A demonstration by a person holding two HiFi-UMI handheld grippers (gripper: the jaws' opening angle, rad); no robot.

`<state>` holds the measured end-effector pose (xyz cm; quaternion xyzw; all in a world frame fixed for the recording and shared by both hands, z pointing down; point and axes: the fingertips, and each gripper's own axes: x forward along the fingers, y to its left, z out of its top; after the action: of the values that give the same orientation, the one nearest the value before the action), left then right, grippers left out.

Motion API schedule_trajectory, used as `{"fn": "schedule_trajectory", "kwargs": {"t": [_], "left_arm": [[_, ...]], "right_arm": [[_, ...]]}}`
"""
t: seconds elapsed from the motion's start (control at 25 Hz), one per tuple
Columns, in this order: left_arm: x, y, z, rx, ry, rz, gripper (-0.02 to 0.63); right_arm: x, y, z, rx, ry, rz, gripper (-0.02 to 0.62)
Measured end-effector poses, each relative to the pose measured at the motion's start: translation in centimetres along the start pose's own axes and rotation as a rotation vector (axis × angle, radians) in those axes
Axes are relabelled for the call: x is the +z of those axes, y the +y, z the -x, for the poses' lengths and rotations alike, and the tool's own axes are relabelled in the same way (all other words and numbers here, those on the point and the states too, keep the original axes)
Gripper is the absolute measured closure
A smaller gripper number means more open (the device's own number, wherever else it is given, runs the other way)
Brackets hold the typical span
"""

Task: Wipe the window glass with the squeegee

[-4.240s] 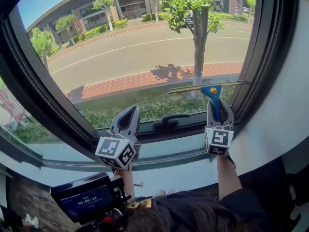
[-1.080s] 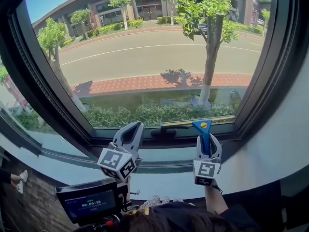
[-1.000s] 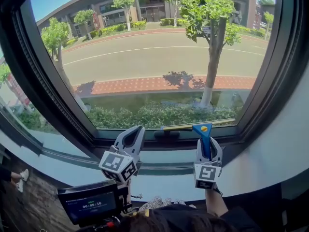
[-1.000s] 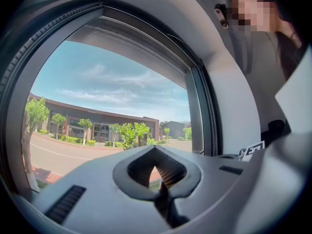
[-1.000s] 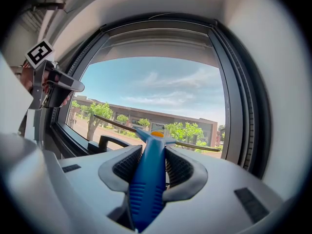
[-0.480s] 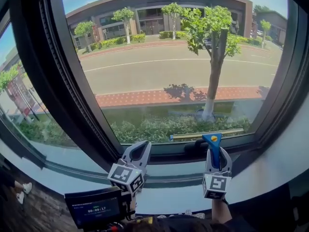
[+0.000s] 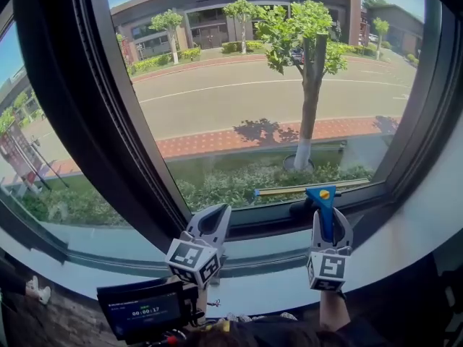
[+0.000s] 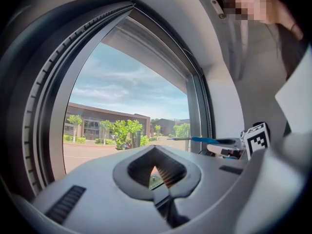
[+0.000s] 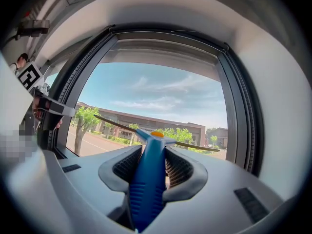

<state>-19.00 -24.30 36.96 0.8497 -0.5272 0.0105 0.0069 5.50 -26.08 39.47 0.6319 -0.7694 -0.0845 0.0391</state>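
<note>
The right gripper (image 7: pixel 330 219) squeezes the squeegee (image 7: pixel 320 194) by its blue handle. The blade lies along the bottom edge of the window glass (image 7: pixel 239 107). The left gripper (image 7: pixel 215 212) is closed, holding nothing.

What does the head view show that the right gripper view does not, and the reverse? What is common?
Only the head view shows the black window handle, the small screen and the brick pavement. Only the right gripper view shows the window's top frame and the ridged pads clamped on the squeegee. Both show that squeegee in the right gripper, the left gripper and the building across the road.
</note>
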Motion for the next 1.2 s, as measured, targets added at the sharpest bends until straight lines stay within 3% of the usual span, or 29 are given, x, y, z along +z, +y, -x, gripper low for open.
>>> {"fn": "schedule_trajectory", "kwargs": {"t": [0.16, 0.36, 0.76, 1.2], "left_arm": [[0.3, -1.8, 0.2, -0.009, 0.005, 0.001, 0.604], [-0.4, -1.1, 0.2, 0.002, 0.017, -0.021, 0.604], [1.0, 0.1, -0.3, 0.046, -0.013, 0.015, 0.604], [3.6, 1.4, -1.7, 0.062, -0.06, -0.008, 0.604]], "right_arm": [[0.6, -1.3, 1.4, -0.002, 0.005, 0.002, 0.453], [2.3, -1.4, 0.6, -0.002, -0.027, -0.018, 0.453], [19.2, -3.5, -3.0, -0.041, -0.313, -0.019, 0.453], [35.3, -4.8, -7.5, -0.082, -0.559, 0.014, 0.453]]}}
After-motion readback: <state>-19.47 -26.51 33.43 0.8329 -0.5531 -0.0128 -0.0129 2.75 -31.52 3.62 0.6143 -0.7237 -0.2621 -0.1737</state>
